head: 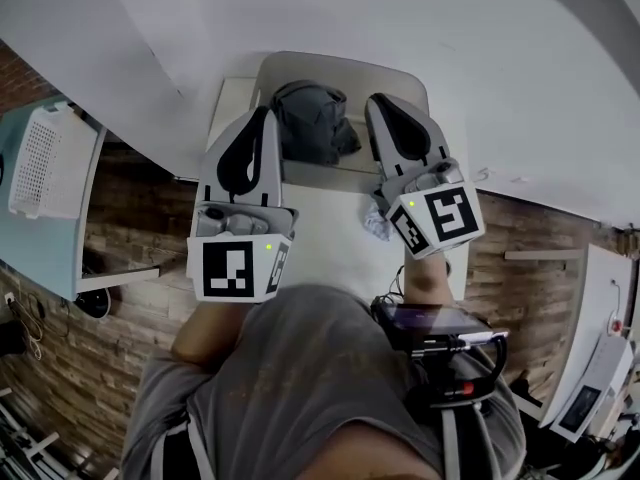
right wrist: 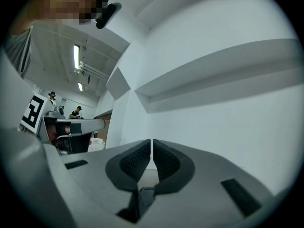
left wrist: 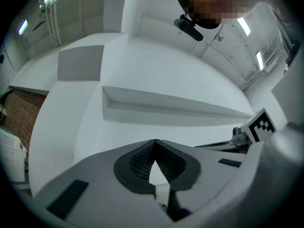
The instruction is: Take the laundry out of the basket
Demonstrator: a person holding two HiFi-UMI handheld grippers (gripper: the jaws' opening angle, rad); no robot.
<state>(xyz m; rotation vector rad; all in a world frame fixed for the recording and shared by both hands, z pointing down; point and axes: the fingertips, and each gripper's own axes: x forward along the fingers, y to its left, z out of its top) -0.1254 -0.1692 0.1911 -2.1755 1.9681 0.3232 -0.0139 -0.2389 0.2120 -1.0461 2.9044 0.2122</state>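
Only the head view shows the basket (head: 340, 63). It stands on the white tabletop (head: 320, 243) at twelve o'clock, and the dark grey laundry (head: 310, 118) is bunched inside it. The left gripper (head: 264, 116) reaches beside the laundry at eleven o'clock and the right gripper (head: 382, 102) at one o'clock. A second, perforated white basket (head: 40, 158) stands apart at nine o'clock; we cannot make out its contents.

Both gripper views miss the basket and face a white wall with a ledge (left wrist: 175, 106). In the left gripper view the fingers (left wrist: 142, 158) meet at their tips with nothing between. In the right gripper view the fingers (right wrist: 166, 163) are together and empty.
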